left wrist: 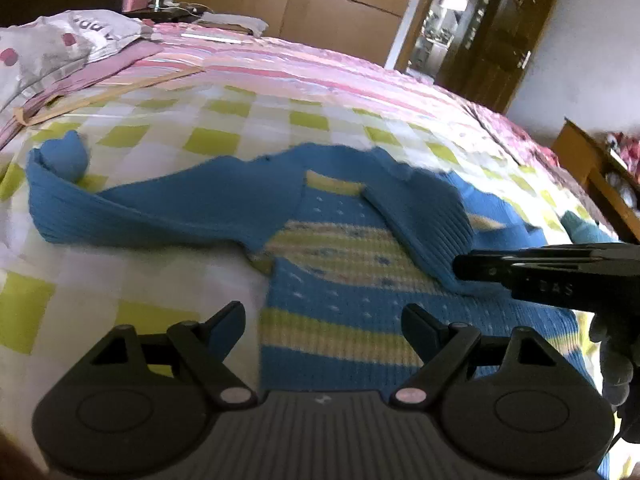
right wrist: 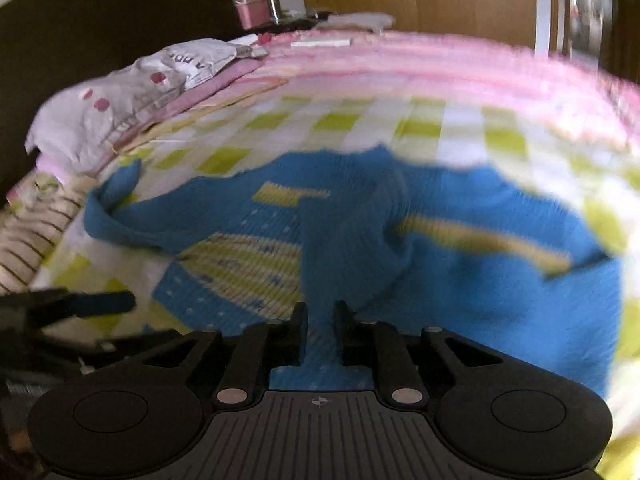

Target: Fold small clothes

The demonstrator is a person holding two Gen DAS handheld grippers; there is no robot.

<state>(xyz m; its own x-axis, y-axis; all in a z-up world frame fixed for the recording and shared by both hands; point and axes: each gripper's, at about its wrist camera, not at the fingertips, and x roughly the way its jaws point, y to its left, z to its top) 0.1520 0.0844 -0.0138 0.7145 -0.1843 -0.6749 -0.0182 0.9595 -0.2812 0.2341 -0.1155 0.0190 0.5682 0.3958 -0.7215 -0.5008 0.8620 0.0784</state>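
1. Left wrist view: your left gripper (left wrist: 324,320) hovers with fingers spread wide and empty over the blue striped sweater (left wrist: 332,280), which lies spread on the bed (left wrist: 160,120), on its green-checked sheet.
2. Right wrist view: your right gripper (right wrist: 320,320) has its fingers almost together, with a fold of the sweater's sleeve (right wrist: 344,248) between them; whether they grip it is unclear.
3. Pillow (right wrist: 112,108) sits at the bed's far left corner.
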